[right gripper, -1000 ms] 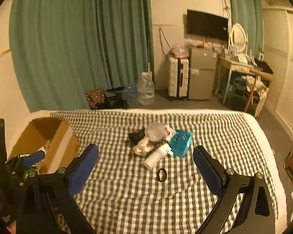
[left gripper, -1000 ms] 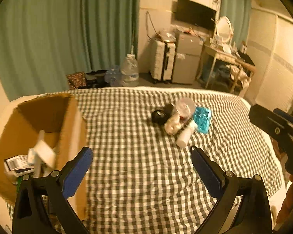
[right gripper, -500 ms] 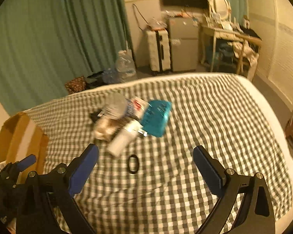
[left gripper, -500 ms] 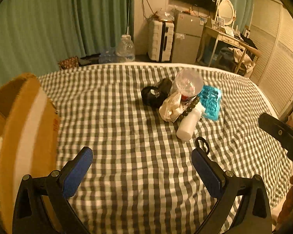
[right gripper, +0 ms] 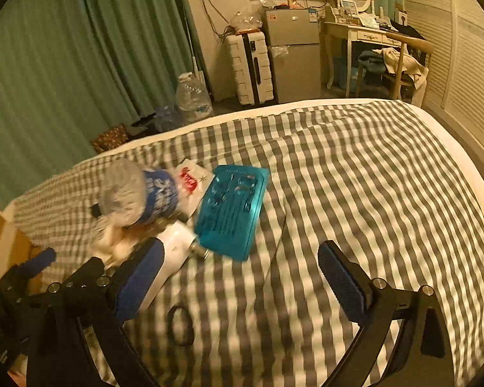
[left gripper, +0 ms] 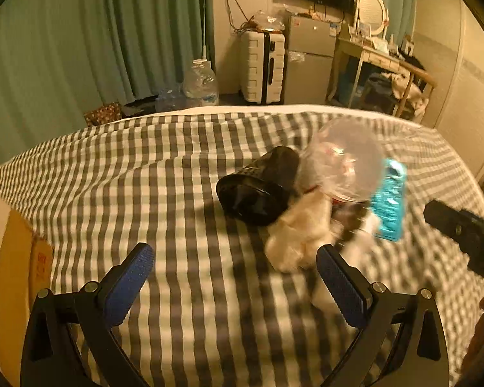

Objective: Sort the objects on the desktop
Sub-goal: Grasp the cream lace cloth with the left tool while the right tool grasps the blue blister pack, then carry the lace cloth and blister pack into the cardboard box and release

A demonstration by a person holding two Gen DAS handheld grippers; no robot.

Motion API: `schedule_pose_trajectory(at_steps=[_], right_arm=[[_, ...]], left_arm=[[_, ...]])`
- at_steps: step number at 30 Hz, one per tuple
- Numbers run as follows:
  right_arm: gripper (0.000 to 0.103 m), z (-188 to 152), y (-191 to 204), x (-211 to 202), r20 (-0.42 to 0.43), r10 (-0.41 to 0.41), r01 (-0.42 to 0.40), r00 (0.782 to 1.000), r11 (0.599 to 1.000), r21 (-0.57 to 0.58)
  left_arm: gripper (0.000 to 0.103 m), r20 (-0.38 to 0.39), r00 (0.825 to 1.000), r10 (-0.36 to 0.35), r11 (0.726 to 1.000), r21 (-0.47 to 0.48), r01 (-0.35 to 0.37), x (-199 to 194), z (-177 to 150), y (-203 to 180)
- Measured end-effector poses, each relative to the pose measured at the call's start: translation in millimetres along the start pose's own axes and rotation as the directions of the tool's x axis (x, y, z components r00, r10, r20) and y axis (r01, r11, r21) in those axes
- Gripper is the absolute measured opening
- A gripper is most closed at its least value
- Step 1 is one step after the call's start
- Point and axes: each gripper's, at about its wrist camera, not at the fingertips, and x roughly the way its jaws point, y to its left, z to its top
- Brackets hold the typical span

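A small heap lies on the checked bedspread: a black cup (left gripper: 258,190) on its side, a clear plastic cup (left gripper: 342,161), a crumpled cream bag (left gripper: 300,235) and a teal box (left gripper: 388,203). My left gripper (left gripper: 235,277) hangs open just short of the cream bag, nothing between its fingers. In the right wrist view the teal box (right gripper: 232,209) lies ahead, with the clear cup (right gripper: 135,196), a white bottle (right gripper: 174,254) and a black ring (right gripper: 180,325) to its left. My right gripper (right gripper: 242,280) is open and empty just short of the box.
A cardboard box (left gripper: 13,277) stands at the bed's left edge. Beyond the bed are green curtains, a water jug (left gripper: 200,84), a white suitcase (left gripper: 263,64), a small fridge and a dressing table (right gripper: 371,48). The bed's right half (right gripper: 387,177) bears only bedspread.
Both grippers have swung away from the cardboard box and moved in close to the heap. The objects now loom large. Both stay open.
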Motion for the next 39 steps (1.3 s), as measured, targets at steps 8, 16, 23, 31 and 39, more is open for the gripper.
schedule_pose_trajectory(at_steps=[8, 16, 23, 31, 39], right_arm=[[0.08, 23, 9, 69, -0.062, -0.024, 0.024, 0.998, 1.0, -0.004], [0.038, 17, 2, 78, -0.092, 0.032, -0.029, 0.995, 0.999, 0.033], [0.017, 19, 9, 54, -0.051, 0.05, -0.05, 0.997, 0.999, -0.002], [0.008, 14, 20, 18, -0.009, 0.058, -0.059, 0.998, 0.997, -0.048], [0.008, 7, 16, -32, 0.024, 0.117, -0.117, 0.993, 0.993, -0.017]], left_arm=[[0.103, -0.034, 0.995, -0.095, 0.995, -0.046, 0.094, 34, 5, -11], [0.022, -0.068, 0.978, -0.198, 0.98, -0.031, 0.196, 31, 2, -18], [0.019, -0.041, 0.982, -0.186, 0.982, -0.037, 0.185, -4, -1, -5], [0.019, -0.043, 0.992, -0.115, 0.992, -0.055, 0.113, -32, -7, 18], [0.019, -0.035, 0.996, -0.081, 0.993, -0.085, 0.078, -73, -21, 36]])
